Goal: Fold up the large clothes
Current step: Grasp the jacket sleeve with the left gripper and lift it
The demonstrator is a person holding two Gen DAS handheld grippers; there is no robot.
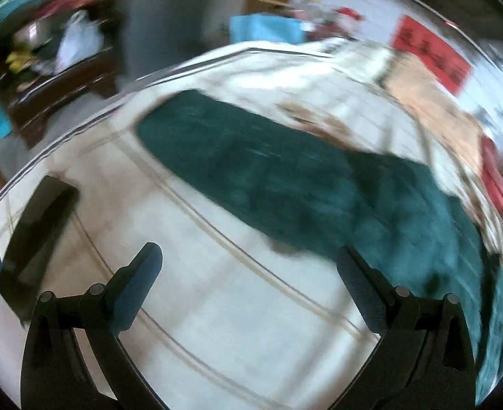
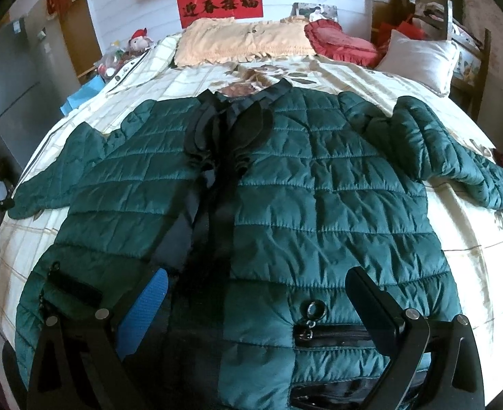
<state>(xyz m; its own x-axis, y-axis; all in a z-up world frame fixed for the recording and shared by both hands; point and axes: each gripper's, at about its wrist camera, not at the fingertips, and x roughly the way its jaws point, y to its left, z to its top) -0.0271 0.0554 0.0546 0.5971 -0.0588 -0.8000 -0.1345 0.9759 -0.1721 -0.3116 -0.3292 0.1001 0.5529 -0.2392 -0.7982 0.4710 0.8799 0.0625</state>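
Observation:
A dark green quilted jacket (image 2: 306,184) lies flat, front up, on the bed with both sleeves spread and a black zip strip down its middle. My right gripper (image 2: 255,283) hovers open over the jacket's lower hem, nothing between its fingers. The left wrist view is blurred by motion. There the jacket's left sleeve (image 1: 251,164) stretches across the cream bedspread (image 1: 217,290). My left gripper (image 1: 248,259) is open above bare bedspread, just short of the sleeve, holding nothing.
A peach pillow (image 2: 244,42), a red cushion (image 2: 340,44) and a white pillow (image 2: 419,58) lie at the bed's head. A grey cabinet (image 2: 15,78) stands left of the bed, cluttered shelves (image 1: 46,34) beyond. A flat black object (image 1: 36,232) lies near the bed's left edge.

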